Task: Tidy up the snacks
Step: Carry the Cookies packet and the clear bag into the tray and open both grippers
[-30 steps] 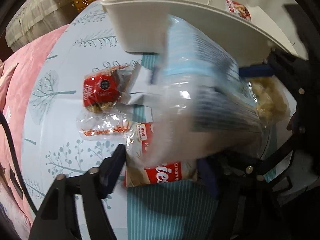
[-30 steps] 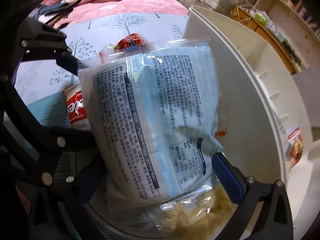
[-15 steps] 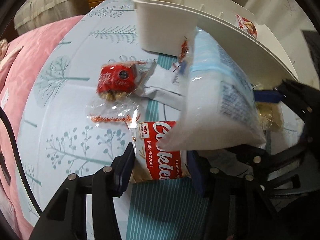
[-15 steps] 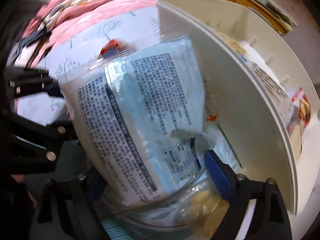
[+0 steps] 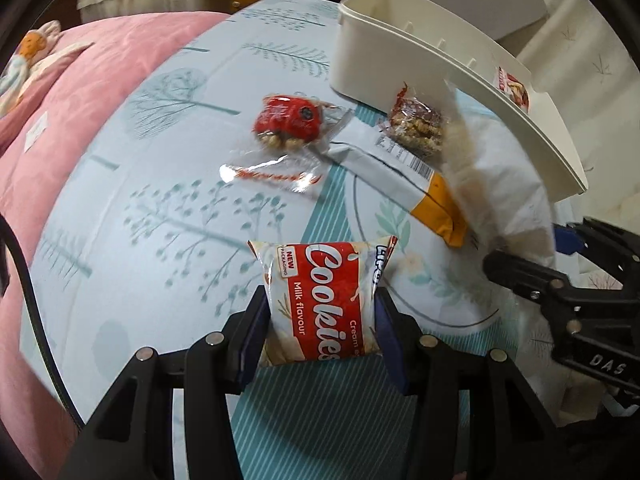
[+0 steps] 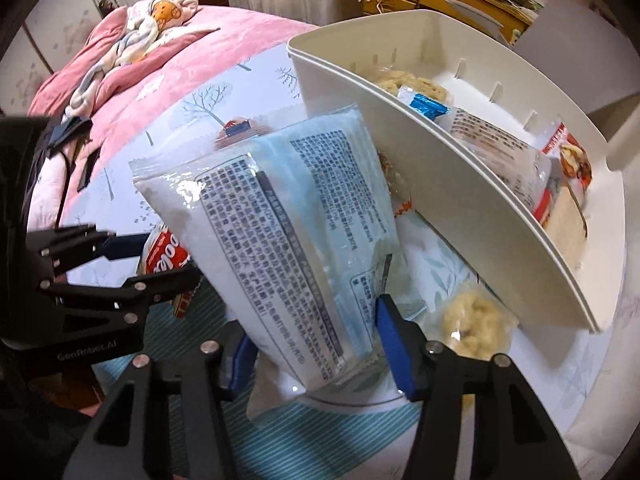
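My left gripper (image 5: 320,324) is shut on a red and white Cookies packet (image 5: 322,300), held just above the tablecloth. My right gripper (image 6: 316,340) is shut on a large pale blue snack bag (image 6: 288,240) with printed text, lifted beside the white bin (image 6: 460,208). The bin (image 5: 404,76) holds several snack packets (image 6: 496,140). The left gripper also shows at the left of the right wrist view (image 6: 132,264); the right gripper shows at the right of the left wrist view (image 5: 560,264).
On the tablecloth lie a red wrapped snack (image 5: 290,122), a clear wrapper (image 5: 272,174), a brown cereal bar (image 5: 418,128), a white and orange bag (image 5: 404,176) and a puffed snack (image 6: 476,320). A pink bed (image 6: 132,56) is at the left.
The left gripper closed on the Cookies packet and lifted it. The right gripper raised the blue bag up and to the right, uncovering the white and orange bag and cereal bar.
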Tool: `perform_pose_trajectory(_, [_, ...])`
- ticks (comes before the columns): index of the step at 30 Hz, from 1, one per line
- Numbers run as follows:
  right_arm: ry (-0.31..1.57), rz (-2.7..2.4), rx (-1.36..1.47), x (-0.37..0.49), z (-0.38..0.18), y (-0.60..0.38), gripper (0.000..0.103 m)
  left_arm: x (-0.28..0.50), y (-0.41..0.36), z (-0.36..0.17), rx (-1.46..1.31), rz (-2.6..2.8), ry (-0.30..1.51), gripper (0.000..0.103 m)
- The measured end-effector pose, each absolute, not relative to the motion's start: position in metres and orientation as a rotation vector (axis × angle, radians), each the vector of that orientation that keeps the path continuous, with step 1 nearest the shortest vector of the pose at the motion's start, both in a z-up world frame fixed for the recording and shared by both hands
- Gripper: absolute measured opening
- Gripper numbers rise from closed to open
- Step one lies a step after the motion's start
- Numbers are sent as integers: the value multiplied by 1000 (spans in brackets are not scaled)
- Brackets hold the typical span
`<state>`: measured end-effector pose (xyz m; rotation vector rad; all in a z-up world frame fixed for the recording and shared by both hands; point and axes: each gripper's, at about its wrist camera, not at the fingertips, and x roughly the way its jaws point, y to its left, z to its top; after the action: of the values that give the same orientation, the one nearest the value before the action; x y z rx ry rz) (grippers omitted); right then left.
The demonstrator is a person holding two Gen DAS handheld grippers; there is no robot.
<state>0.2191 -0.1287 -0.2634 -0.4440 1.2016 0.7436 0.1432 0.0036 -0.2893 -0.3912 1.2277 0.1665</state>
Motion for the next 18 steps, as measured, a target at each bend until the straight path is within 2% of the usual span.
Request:
perform_pose_trajectory(6, [1202, 731, -390, 202, -252, -141, 43, 120, 4, -270, -460, 202, 1192, 49])
perform_pose_trajectory(18, [1233, 774, -174, 184, -217, -157, 40, 100, 6, -224, -472, 177, 1185, 49])
